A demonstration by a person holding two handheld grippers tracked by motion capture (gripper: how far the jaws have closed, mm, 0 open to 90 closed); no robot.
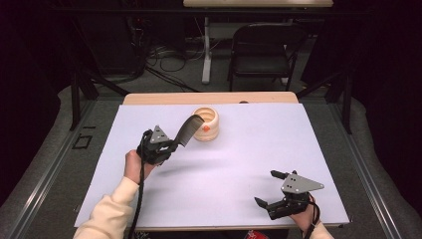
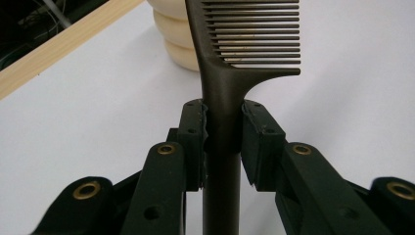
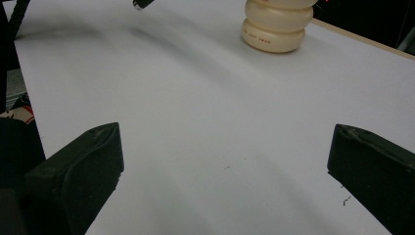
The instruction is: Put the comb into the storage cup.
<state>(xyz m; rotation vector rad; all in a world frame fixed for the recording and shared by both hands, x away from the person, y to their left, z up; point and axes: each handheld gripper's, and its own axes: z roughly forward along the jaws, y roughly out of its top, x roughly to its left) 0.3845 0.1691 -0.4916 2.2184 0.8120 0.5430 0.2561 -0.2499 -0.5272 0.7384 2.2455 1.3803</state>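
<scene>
The left gripper (image 1: 168,145) was clamped on a dark comb (image 2: 230,73), both jaws pressed against the handle just below where the teeth began. Gripping it low on the handle left the whole toothed end free, and from above that end tilted up toward one o'clock, its tip at the rim of a cream ribbed cup (image 1: 206,124). To my eye the comb was being carried to the cup to be stood or dropped inside, handle end last. In the left gripper view the teeth ran off to the right of the spine, with the cup's bulging side just behind them.

The cup stood upright near the far edge of the white table (image 1: 239,164), open mouth up. I could not tell whether anything lay inside; a small orange mark showed on its outer wall.

The right gripper (image 1: 273,189) sat well apart at about five o'clock, near the table's front edge, jaws wide apart and holding nothing, seemingly waiting its turn
</scene>
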